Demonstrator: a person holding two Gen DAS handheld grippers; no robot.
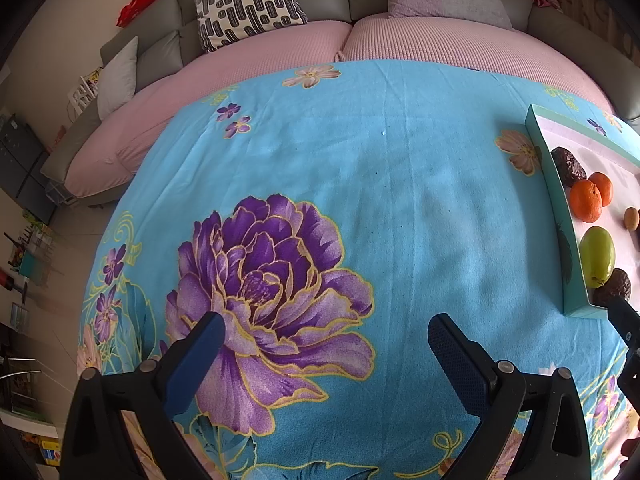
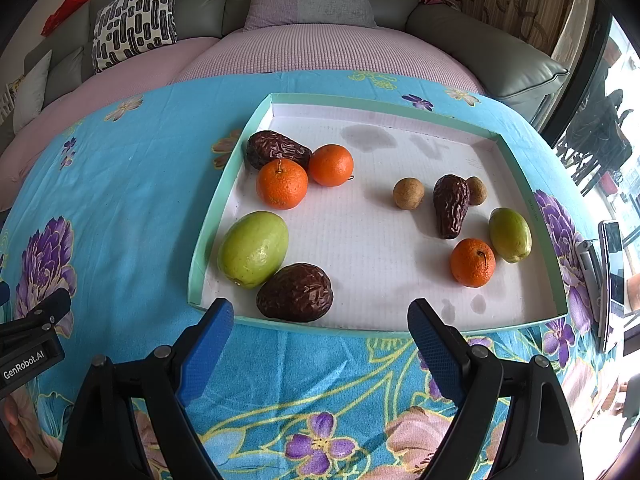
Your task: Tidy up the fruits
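A shallow teal-rimmed tray [image 2: 224,184] with a white floor holds several fruits. At its left lie a dark wrinkled date [image 2: 276,148], two oranges [image 2: 282,183] [image 2: 331,165], a big green fruit [image 2: 253,249] and another date [image 2: 295,292]. At its right sit two small brown longans [image 2: 408,193] [image 2: 477,190], a date [image 2: 451,205], an orange [image 2: 473,262] and a smaller green fruit [image 2: 510,234]. My right gripper [image 2: 320,320] stands open just before the tray's near rim, holding nothing. My left gripper [image 1: 326,336] is open over the flowered cloth, left of the tray [image 1: 560,216].
A blue flowered cloth [image 1: 360,168] covers the table. Behind it runs a grey sofa with pink covers [image 1: 280,48] and a patterned cushion [image 1: 248,0]. A phone [image 2: 612,276] lies at the table's right edge. The left gripper's body [image 2: 28,340] shows at the far left.
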